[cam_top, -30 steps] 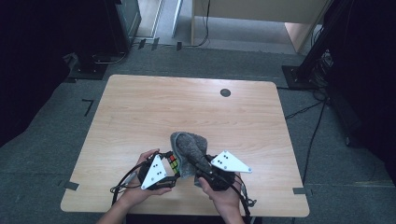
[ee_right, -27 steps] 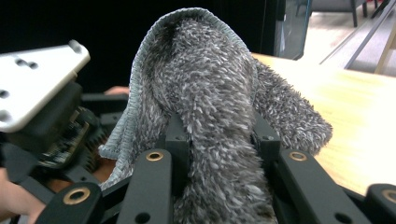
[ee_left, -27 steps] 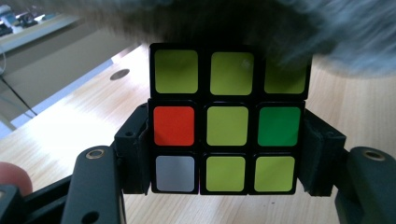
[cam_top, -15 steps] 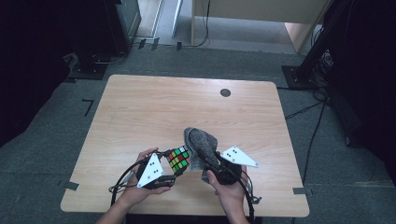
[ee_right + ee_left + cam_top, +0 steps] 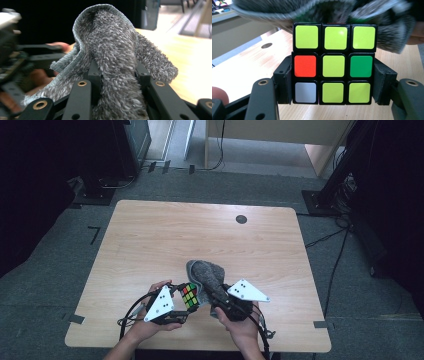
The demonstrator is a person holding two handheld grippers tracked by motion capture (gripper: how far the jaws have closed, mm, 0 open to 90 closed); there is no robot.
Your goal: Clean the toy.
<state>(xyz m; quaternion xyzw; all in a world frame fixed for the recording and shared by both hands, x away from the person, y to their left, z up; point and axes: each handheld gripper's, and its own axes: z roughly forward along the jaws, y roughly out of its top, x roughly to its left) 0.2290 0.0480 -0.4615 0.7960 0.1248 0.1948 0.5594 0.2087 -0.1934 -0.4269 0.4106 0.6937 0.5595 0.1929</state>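
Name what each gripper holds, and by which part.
Left gripper: puzzle cube, jaws on its two opposite side faces. Right gripper: grey cloth, pinched at a bunched fold.

Each hand-held gripper, the left gripper (image 5: pixel 176 306) at the lower centre-left of the high view and the right gripper (image 5: pixel 216 296) just right of it, was topped by a pale grey three-cornered plate marked with small black dots, and a black cable was trailed from each toward the bottom edge. In the gripper views the jaws were seen as matte black linkage bars fitted with brass-coloured pivot rings and squared black pads. Bare forearms were seen at the bottom edge, with no sleeves in frame.
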